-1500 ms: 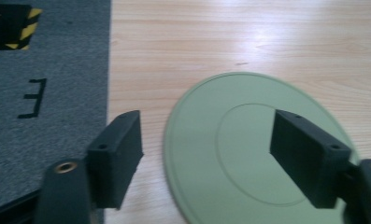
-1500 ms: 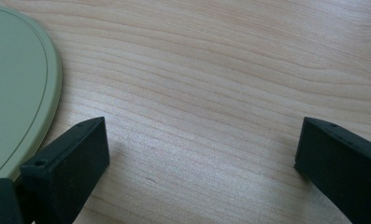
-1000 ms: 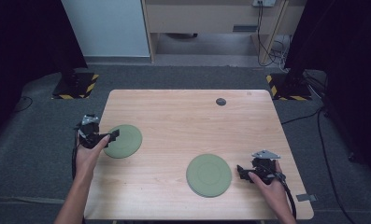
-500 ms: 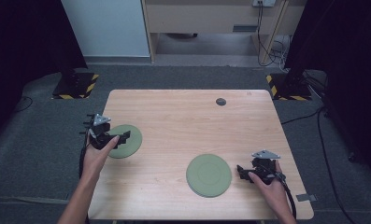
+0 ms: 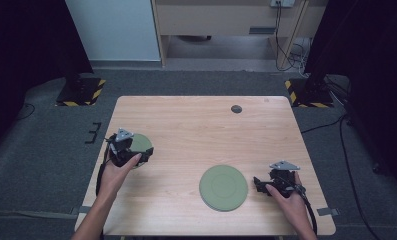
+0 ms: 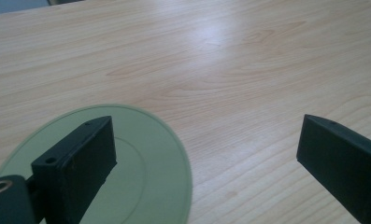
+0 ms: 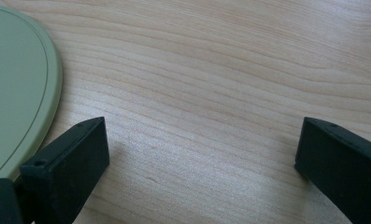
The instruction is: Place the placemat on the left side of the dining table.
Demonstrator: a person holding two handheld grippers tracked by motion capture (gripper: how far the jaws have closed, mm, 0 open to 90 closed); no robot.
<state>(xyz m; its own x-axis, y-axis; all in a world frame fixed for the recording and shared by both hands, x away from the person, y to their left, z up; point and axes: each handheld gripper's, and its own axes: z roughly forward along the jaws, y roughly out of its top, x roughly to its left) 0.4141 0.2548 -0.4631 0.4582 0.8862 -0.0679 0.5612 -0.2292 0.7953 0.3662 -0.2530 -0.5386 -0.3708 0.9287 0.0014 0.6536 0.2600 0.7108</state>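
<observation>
While both plates lie flat on the table (image 5: 186, 125) and well apart, nothing looks lifted or stacked yet, so the work seems at its start: a grasp is being set up, the carry is left to do. Small plate (image 5: 140, 144) sits near the left edge; big plate (image 5: 223, 187) sits toward the front, right of centre. Left gripper (image 5: 145, 155) hangs over the small plate's near rim, jaws spread wide, one jaw above the plate (image 6: 141, 177), the other over bare wood; no contact that I can tell. Left hand (image 5: 120, 170) reaches in from the front edge, wrist turned inward. Right gripper (image 5: 258, 184) rests low just beside the big plate's right rim (image 7: 19, 93), jaws likewise released, holding nothing. A dark disc (image 5: 236, 109) lies far back, untouched.
</observation>
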